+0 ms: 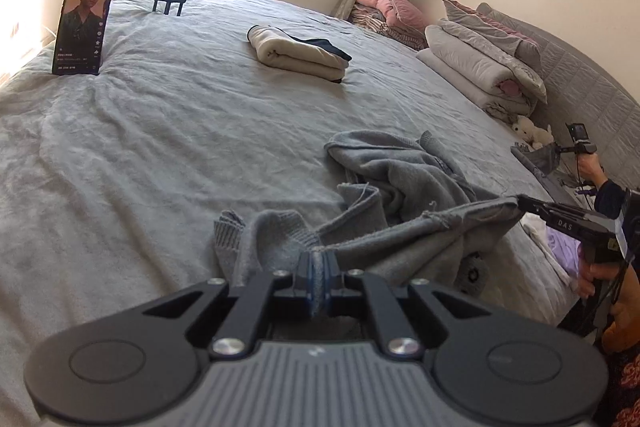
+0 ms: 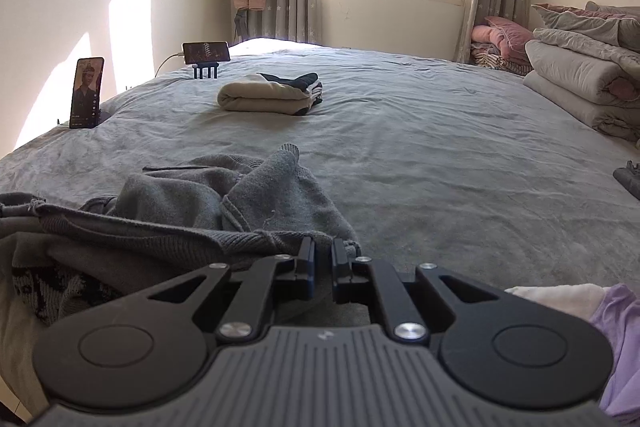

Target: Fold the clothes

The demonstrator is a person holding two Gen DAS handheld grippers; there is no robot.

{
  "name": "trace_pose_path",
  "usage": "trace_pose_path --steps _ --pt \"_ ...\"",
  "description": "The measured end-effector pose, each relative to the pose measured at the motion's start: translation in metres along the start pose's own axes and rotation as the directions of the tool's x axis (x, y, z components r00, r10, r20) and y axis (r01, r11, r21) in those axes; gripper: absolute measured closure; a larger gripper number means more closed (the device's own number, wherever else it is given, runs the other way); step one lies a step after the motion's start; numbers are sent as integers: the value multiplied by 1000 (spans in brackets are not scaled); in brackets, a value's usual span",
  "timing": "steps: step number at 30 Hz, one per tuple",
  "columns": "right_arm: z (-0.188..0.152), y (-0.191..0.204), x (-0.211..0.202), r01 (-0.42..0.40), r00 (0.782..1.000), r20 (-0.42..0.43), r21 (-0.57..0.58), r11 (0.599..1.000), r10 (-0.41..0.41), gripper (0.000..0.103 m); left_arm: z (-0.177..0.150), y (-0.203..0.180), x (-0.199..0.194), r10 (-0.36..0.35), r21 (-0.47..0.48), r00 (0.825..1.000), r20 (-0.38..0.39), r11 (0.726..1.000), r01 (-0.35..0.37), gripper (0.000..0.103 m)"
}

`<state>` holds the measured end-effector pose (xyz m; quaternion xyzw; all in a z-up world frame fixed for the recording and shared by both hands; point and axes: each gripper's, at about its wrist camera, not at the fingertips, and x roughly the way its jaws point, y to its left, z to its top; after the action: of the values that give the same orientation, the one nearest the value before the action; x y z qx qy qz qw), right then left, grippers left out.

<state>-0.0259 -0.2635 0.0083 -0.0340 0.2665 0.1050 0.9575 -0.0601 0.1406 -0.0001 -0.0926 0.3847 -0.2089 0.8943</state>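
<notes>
A grey sweater (image 1: 404, 187) is seen lying crumpled on the near part of the bed (image 1: 168, 131), its near hem lifted and stretched between the two grippers. The left gripper (image 1: 318, 267) is clamped on a ribbed edge of the sweater, fabric being pinched between its fingers. In the right wrist view, the right gripper (image 2: 323, 251) is closed on the hem, with a narrow gap left between the fingers; in the left wrist view its tip is seen touching the stretched hem. A folded pile (image 1: 298, 53) is noted farther off, mid-bed. Two phones (image 1: 82, 19) are propped at the far left edge. Folded bedding (image 2: 580, 87) is stacked at the right.
</notes>
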Motion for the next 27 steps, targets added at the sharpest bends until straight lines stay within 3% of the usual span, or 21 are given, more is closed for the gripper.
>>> trace_pose_path --steps 2,5,9,15,17,22,24,27 --pt "-3 1 5 -21 999 -32 3 1000 21 95 -6 -3 6 -6 46 999 -52 999 8 98" --pt "-6 3 6 -35 999 -41 -17 999 34 95 -9 -7 2 -10 91 1000 -17 996 12 96" --pt "-7 2 5 -45 999 -25 -18 999 44 95 -5 -12 -4 1 129 998 61 992 -9 67" --pt "-9 0 2 -59 998 -1 -18 998 59 93 -1 -21 12 50 193 996 72 979 -63 65" --pt "-10 0 2 -64 998 8 -19 998 64 92 3 -19 17 35 178 997 64 983 -46 64" --pt "-12 -5 -1 -83 996 27 -24 996 83 74 6 -17 31 -16 133 999 33 991 12 65" --pt "-14 -6 -1 -84 996 29 -41 996 85 48 6 -19 34 -9 132 1000 27 991 5 66" --pt "-18 -4 0 -71 997 30 -77 994 74 46 6 -22 38 2 131 1000 18 991 -4 80"
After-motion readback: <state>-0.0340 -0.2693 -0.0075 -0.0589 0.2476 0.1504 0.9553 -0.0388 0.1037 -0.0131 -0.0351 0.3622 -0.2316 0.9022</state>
